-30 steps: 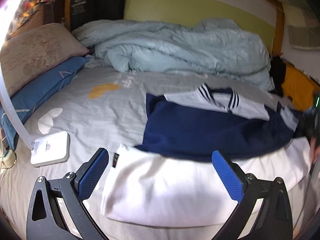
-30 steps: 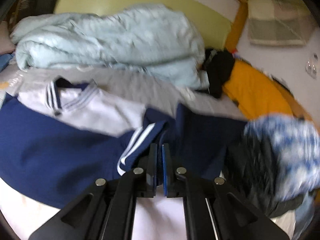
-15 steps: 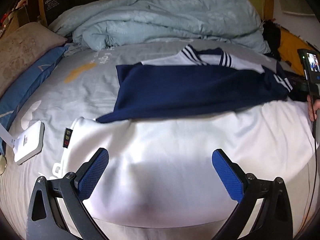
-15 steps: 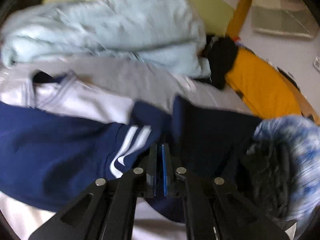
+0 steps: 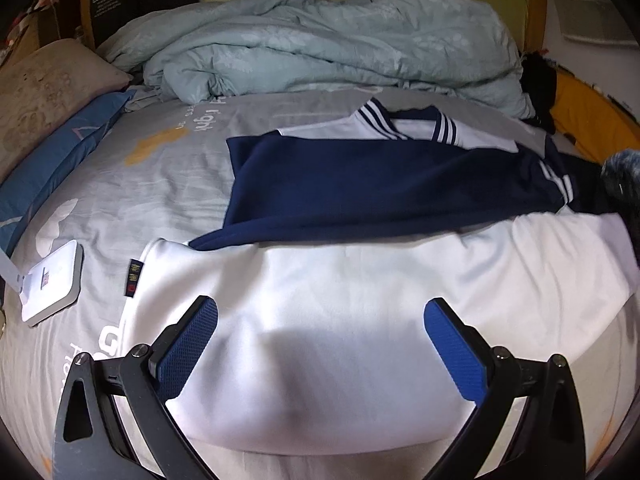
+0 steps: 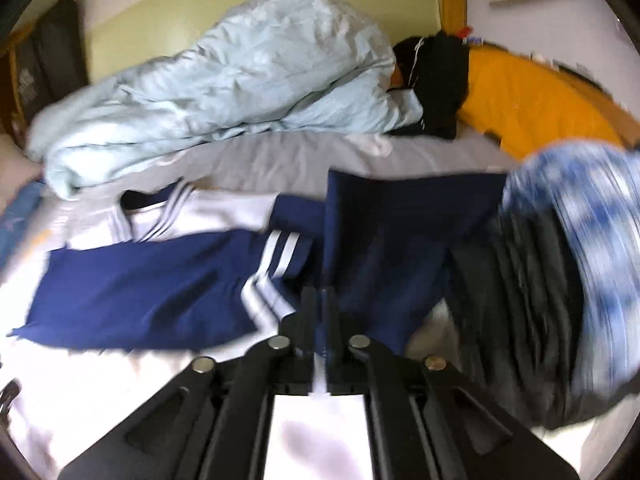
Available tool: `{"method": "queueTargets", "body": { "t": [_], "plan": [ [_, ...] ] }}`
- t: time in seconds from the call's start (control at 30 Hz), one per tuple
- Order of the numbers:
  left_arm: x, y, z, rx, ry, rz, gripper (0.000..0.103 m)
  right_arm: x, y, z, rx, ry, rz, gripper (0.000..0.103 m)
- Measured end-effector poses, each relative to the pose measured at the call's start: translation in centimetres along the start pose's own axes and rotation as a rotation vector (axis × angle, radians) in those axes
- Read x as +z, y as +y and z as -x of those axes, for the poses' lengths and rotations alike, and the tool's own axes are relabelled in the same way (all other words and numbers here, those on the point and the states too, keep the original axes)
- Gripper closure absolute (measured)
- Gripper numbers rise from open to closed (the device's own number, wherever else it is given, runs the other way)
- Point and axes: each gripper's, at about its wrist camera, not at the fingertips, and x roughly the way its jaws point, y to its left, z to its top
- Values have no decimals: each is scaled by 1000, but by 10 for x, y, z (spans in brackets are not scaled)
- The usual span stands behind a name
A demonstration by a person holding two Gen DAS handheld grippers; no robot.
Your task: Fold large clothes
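Lying spread under the wide-apart left hand-held gripper point(image 5: 320, 344) (nothing clamped), the white-and-navy jersey point(image 5: 360, 280) on the bed point(image 5: 160, 184).

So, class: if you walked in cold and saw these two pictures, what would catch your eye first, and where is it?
First, the navy and white jacket spread across the middle of the bed, one navy sleeve folded across its chest. Behind it a pale blue duvet lies heaped against the headboard. Up close, the left gripper hovers wide open over the jacket's white hem.
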Motion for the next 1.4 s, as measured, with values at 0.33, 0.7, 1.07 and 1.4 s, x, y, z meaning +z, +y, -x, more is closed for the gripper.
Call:
{"method": "queueTargets", "body": {
  "t": [0.33, 0.7, 1.07, 1.4],
  "plan": [
    [-27, -6, 22, -250, 113, 160, 2, -102, 12, 70, 196, 60, -20, 39],
    [-77, -8, 7, -268, 220, 328, 6, -145, 32, 37, 307, 223, -182, 26],
    [-57, 2, -20, 16, 16, 312, 52, -131, 16, 15, 227, 46, -213, 71],
    [-63, 26, 53, -97, -57, 389, 85, -127, 23, 67, 199, 17, -113, 89]
  ]
}}
